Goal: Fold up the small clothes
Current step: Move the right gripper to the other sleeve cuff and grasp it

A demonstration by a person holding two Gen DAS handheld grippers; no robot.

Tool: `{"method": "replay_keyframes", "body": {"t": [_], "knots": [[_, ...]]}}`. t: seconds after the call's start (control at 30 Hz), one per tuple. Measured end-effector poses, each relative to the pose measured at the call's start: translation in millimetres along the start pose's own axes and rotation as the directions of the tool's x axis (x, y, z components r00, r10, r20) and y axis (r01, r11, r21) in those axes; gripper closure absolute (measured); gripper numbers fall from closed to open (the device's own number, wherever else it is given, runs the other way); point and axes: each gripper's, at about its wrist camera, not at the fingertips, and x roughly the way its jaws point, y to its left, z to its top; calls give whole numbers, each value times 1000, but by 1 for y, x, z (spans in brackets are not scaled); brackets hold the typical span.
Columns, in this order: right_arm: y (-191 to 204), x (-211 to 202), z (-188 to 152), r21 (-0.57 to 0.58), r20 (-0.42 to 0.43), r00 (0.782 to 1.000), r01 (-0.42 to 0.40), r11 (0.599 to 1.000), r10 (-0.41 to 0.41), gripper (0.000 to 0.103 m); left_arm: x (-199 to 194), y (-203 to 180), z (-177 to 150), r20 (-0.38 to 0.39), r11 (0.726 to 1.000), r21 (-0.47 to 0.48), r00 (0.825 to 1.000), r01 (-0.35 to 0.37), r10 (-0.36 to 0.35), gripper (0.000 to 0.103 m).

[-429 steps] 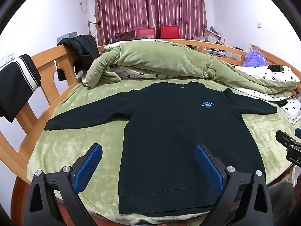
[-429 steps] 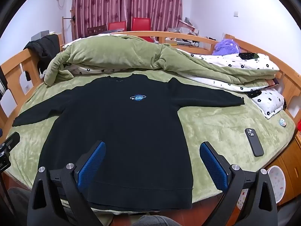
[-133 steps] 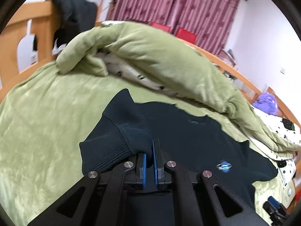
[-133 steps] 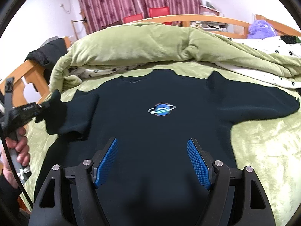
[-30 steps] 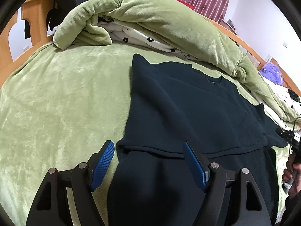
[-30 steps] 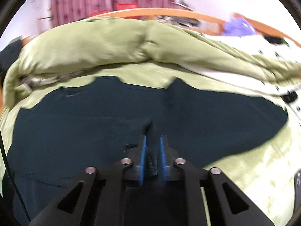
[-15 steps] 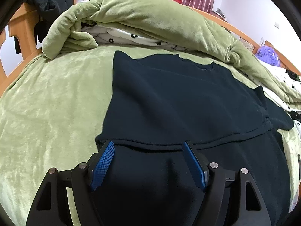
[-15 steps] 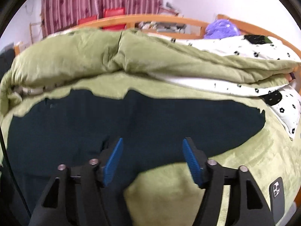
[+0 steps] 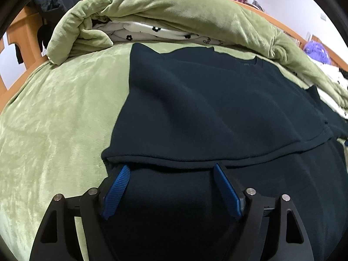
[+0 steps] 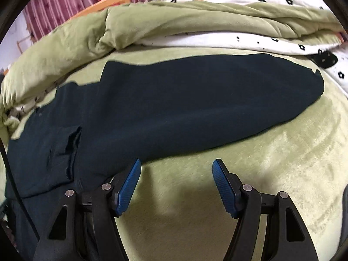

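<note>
A black sweatshirt [image 9: 217,113] lies flat on the green bed cover [image 9: 54,119]. Its left sleeve is folded across the chest; the sleeve's lower edge [image 9: 195,162] runs just beyond my left gripper [image 9: 171,174], which is open and empty over the shirt body. In the right wrist view the folded sleeve's ribbed cuff [image 10: 69,148] lies on the chest, and the right sleeve [image 10: 217,100] stretches out flat to the right. My right gripper [image 10: 176,169] is open and empty, low over the bed cover [image 10: 239,163] just below that sleeve.
A rolled green quilt [image 9: 174,15] with a white flowered lining lies along the far side of the bed. A wooden bed rail [image 9: 19,28] with dark clothes on it stands at the left. A purple plush toy [image 9: 315,50] sits far right.
The right gripper has moved right and lower, off the shirt's chest to beside the right sleeve. The left gripper has moved closer to the folded sleeve's edge. Both stay open.
</note>
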Motion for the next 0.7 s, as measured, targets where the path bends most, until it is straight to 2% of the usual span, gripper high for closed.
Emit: {"method": "replay_keyframes", "body": {"t": [0.1, 0.27, 0.43, 0.63, 0.67, 0.7], "knots": [[-10, 0, 6, 47, 26, 999, -26, 999, 25, 33, 2, -4, -1, 5, 1000, 22, 1000, -7, 7, 18], [-26, 19, 14, 127, 1, 999, -47, 991, 48, 32, 5, -6, -2, 4, 999, 35, 1000, -9, 9, 15], [-24, 25, 20, 128, 34, 999, -32, 991, 28, 31, 8, -6, -3, -4, 999, 35, 1000, -7, 7, 12], [-38, 26, 32, 194, 82, 995, -62, 979, 47, 31, 9, -8, -4, -6, 999, 35, 1000, -5, 5, 11], [-42, 28, 35, 212, 83, 995, -66, 975, 49, 31, 8, -8, -4, -5, 999, 35, 1000, -5, 5, 11], [-44, 28, 36, 223, 86, 995, -67, 972, 49, 37, 9, -8, -4, -6, 999, 36, 1000, -6, 6, 11]]}}
